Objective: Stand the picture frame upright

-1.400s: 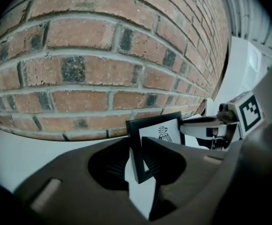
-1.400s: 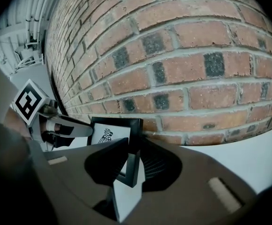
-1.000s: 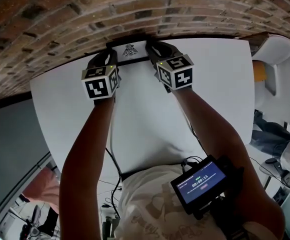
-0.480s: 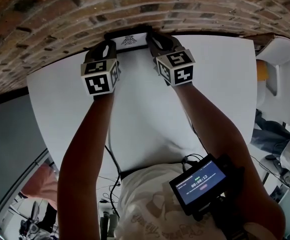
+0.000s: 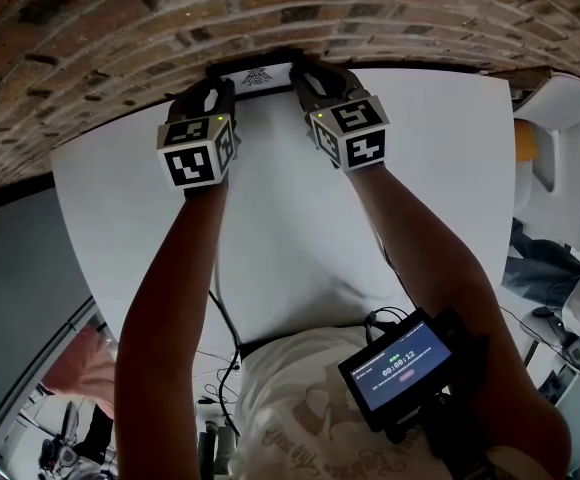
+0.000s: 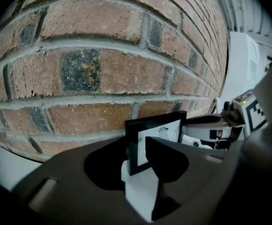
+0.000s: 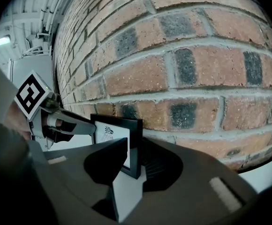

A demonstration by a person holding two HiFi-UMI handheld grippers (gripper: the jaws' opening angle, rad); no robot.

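Note:
The black picture frame (image 5: 255, 75), with a white print of a bird figure, stands on its long edge at the table's far edge, close to the brick wall (image 5: 170, 18). My left gripper (image 5: 210, 90) is at its left end and my right gripper (image 5: 315, 83) at its right end. In the left gripper view the frame (image 6: 157, 135) has its left end between my jaws (image 6: 136, 158), which have just been opening. In the right gripper view its right end (image 7: 119, 135) stands between my jaws (image 7: 133, 161), also slightly widened, with a gap to the ribbed outer pad (image 7: 157, 163).
The white table (image 5: 300, 228) runs from the wall back to the person. A small screen device (image 5: 400, 363) hangs at the person's chest. A white chair (image 5: 560, 98) stands off the table's right side.
The frame's face shows narrower in the head view than a second ago, so it stands steeper by the wall. Both grippers have stayed at its ends.

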